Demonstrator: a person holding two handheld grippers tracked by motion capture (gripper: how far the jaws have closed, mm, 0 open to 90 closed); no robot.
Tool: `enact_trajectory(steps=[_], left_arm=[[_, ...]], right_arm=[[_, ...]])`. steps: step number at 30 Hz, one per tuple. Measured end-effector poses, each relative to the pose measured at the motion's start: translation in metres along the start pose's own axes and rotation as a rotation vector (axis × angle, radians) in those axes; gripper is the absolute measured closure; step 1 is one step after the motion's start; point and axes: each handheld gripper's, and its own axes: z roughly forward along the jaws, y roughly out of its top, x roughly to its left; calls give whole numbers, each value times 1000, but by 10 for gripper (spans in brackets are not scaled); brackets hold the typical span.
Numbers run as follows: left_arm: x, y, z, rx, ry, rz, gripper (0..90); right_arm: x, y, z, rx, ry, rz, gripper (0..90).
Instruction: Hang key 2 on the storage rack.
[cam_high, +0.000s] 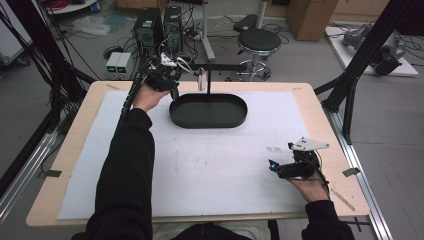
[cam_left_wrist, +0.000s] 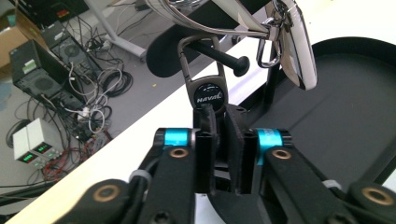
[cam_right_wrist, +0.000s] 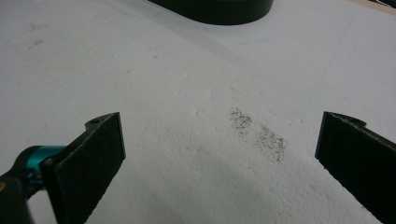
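- The key fob (cam_left_wrist: 209, 93), a dark clip with a round "NAVAL" badge, already hangs with its clip looped over the black peg (cam_left_wrist: 224, 56) of the stand. You see this in the left gripper view. The stand rises at the back edge of the oval black tray (cam_high: 208, 122).
- Your left gripper (cam_left_wrist: 219, 116) is up at the stand, and its jaws are nearly together around the tab below the badge. A thin slit shows between the pads. I cannot tell whether they are pressing the tab or only flanking it.
- A shiny silver piece (cam_left_wrist: 299, 51) hangs from the same stand just beside the fob, on its own clip. Nothing shows lying in the visible part of the tray.
- Your right gripper (cam_high: 272, 165) rests low over the white mat (cam_high: 200, 170), well apart from the stand. Its jaws are spread wide with nothing between them.
- As I judge it, the hanging is essentially done, because the peg appears to carry the fob.
- What is left is for you to free the tab fully and draw the left gripper back. Do this without dragging the clip off the peg's knobbed end or knocking the silver piece.
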Motion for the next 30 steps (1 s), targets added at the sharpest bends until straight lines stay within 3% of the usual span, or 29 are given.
enact_trajectory(steps=[3, 5, 7, 9, 12, 17, 24, 30], left_arm=[[1, -1, 1, 7, 16, -29, 540], [3, -2, -1, 10, -11, -47, 474], [4, -3, -3, 20, -20, -60, 351], [6, -5, -6, 25, -56, -81, 224], [11, -8, -9, 50, -149, -122, 49], [18, -15, -16, 94, -280, -153, 17], [19, -24, -35, 22, -259, -158, 17], [21, -40, -47, 0, -246, -158, 17]], right_arm=[[0, 0, 0, 5, 2, 2, 7], [1, 0, 0, 4, -1, 0, 7], [1, 0, -1, 2, -2, 0, 7], [1, 0, -1, 0, -6, 3, 7], [0, 0, -3, -12, -10, 11, 7], [0, 1, -3, -13, -9, 19, 7], [1, 1, -1, -7, -6, 18, 7], [2, 1, 0, -4, -1, 14, 7]])
